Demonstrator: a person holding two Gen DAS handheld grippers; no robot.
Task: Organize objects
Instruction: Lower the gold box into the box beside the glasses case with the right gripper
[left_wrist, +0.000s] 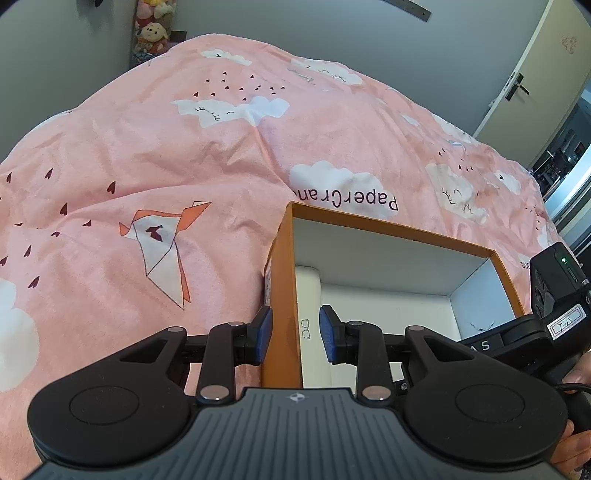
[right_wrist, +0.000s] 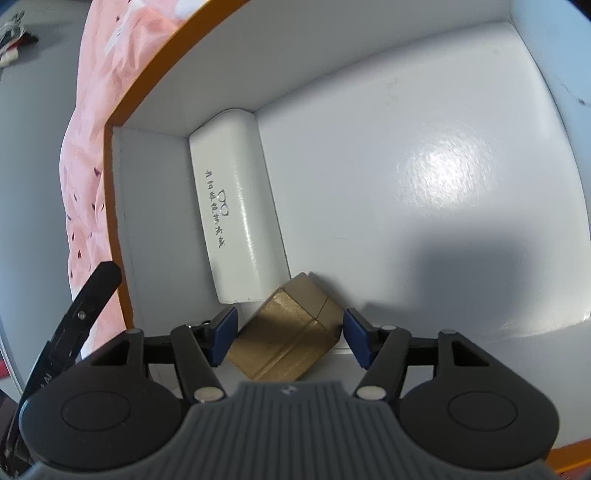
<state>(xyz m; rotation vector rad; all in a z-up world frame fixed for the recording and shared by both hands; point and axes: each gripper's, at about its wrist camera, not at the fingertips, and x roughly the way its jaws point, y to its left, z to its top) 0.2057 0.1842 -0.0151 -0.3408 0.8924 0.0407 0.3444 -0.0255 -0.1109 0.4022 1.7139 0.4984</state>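
Matte gold box (right_wrist: 286, 328), seamed lid, sits tilted between the right gripper (right_wrist: 288, 338)'s parted pads, white glasses case (right_wrist: 236, 206) at eleven o'clock. Left gripper (left_wrist: 295, 334) straddles the orange box wall (left_wrist: 284, 295); grip unclear.

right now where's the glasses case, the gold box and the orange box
glasses case (right_wrist: 236, 206), right wrist view, middle of its white lid
gold box (right_wrist: 288, 332), right wrist view, its top face
orange box (left_wrist: 280, 295), left wrist view, its near orange wall

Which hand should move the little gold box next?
The right gripper, probably: its jaws already straddle the gold box inside the orange box. The left gripper straddles that box's wall.
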